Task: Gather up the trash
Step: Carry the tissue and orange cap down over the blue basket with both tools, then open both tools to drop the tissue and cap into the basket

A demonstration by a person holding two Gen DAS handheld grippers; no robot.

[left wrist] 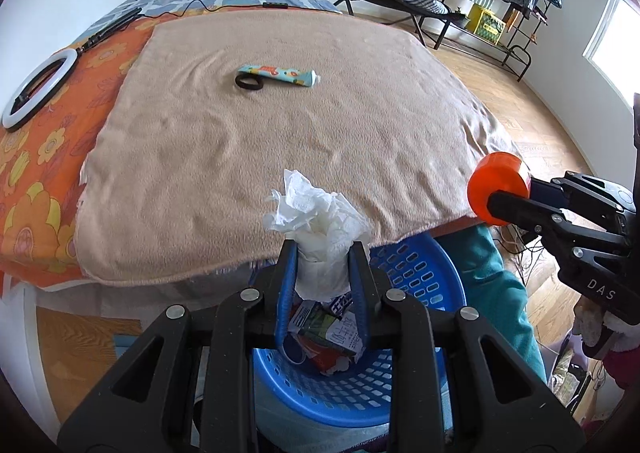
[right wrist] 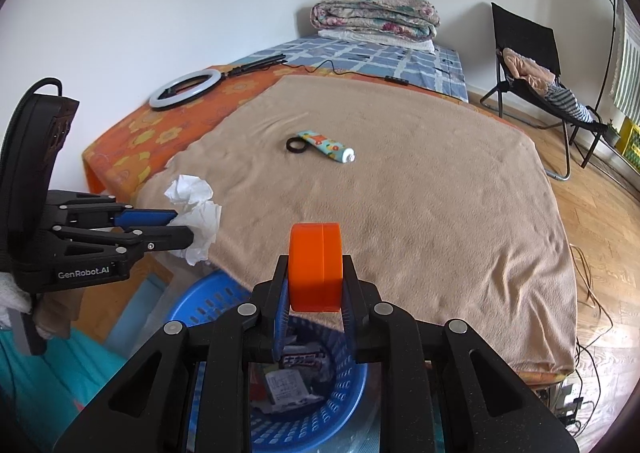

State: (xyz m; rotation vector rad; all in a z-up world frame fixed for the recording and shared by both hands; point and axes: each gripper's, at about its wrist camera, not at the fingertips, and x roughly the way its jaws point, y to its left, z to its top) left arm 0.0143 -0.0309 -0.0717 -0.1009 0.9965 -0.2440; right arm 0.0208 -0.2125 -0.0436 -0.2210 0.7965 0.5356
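With my left tool (left wrist: pixel 324 253) pinching the crumpled tissue (left wrist: pixel 316 213) and my right tool (right wrist: pixel 314 277) pinching the orange disc (right wrist: pixel 316 267), I risk either 1 missing the blue basket (left wrist: pixel 416 273) if released before it is centred over it.

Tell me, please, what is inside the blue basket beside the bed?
The blue basket already holds printed paper packaging and some crumpled white scraps. The left gripper, shut on a crumpled tissue, covers part of the inside, so the rest cannot be seen.

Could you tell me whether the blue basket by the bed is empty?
Not empty: the blue basket already holds crumpled wrappers and paper, seen between the tongs in both wrist views.
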